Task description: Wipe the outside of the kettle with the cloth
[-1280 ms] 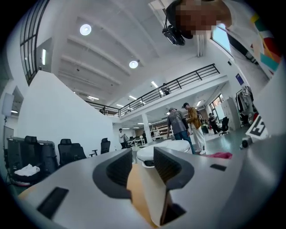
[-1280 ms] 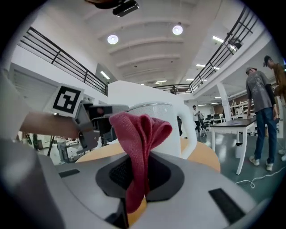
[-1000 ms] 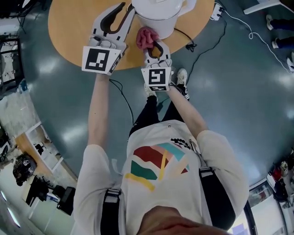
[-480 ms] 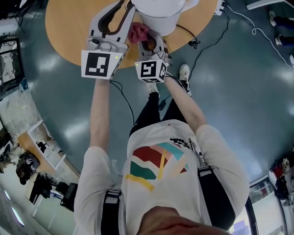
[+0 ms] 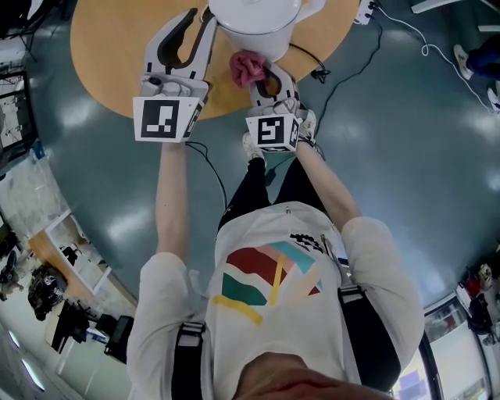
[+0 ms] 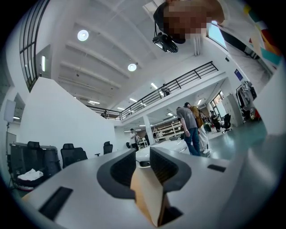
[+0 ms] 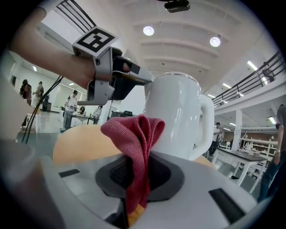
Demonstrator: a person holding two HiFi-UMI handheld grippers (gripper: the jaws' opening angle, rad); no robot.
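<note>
A white kettle (image 5: 254, 23) with a handle stands on the round wooden table (image 5: 117, 47). My left gripper (image 5: 209, 17) reaches its upper left edge. In the right gripper view its dark fingers (image 7: 129, 78) clamp the rim of the kettle (image 7: 174, 112). Its own view shows the left gripper (image 6: 143, 163) with narrow-set jaws and white kettle surface between them. My right gripper (image 5: 262, 78) is shut on a bunched red cloth (image 5: 247, 66) at the kettle's near wall. The cloth (image 7: 134, 129) sticks up from the right gripper (image 7: 138, 172), just in front of the kettle body.
A black cable (image 5: 312, 66) runs off the table's right side, near a white power strip (image 5: 366, 12). A white cord (image 5: 422, 43) lies on the grey floor. My own shoes (image 5: 308, 129) are below the table edge. People (image 6: 190, 127) stand far off in the hall.
The right gripper carried the cloth left along the kettle's wall, then back right and a little lower. The left gripper kept its hold at the rim.
</note>
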